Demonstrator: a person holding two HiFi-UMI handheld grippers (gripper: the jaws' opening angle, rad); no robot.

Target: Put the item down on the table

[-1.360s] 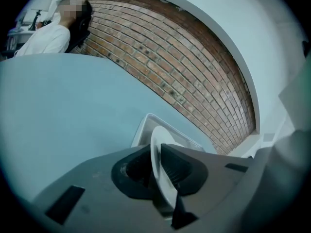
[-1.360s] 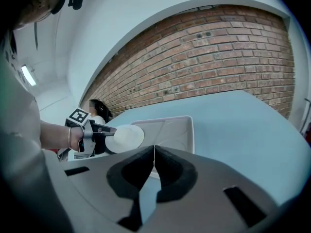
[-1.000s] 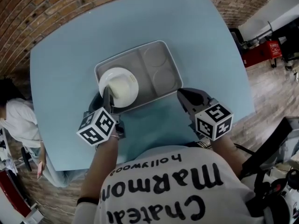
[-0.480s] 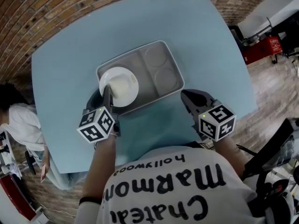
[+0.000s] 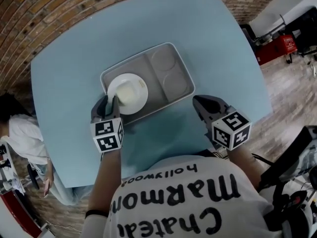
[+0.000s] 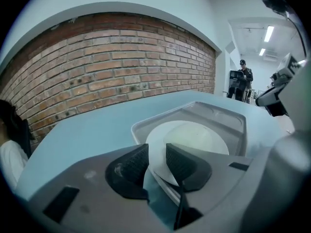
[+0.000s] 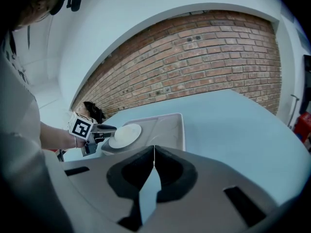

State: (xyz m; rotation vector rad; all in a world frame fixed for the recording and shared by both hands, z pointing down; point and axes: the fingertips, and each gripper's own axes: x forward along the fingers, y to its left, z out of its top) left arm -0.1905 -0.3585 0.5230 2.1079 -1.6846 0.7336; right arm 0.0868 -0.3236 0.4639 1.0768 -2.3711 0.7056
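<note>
Left gripper, jaws narrowly parted, straddles the white plate's seven-o'clock rim in a grey tray; right gripper closed, empty.

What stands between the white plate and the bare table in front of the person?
Only the tray's near wall. The plate lies inside the tray, so it must pass over that wall. The left gripper has its jaws around the plate's rim. Nothing else shows on that part of the table.
</note>
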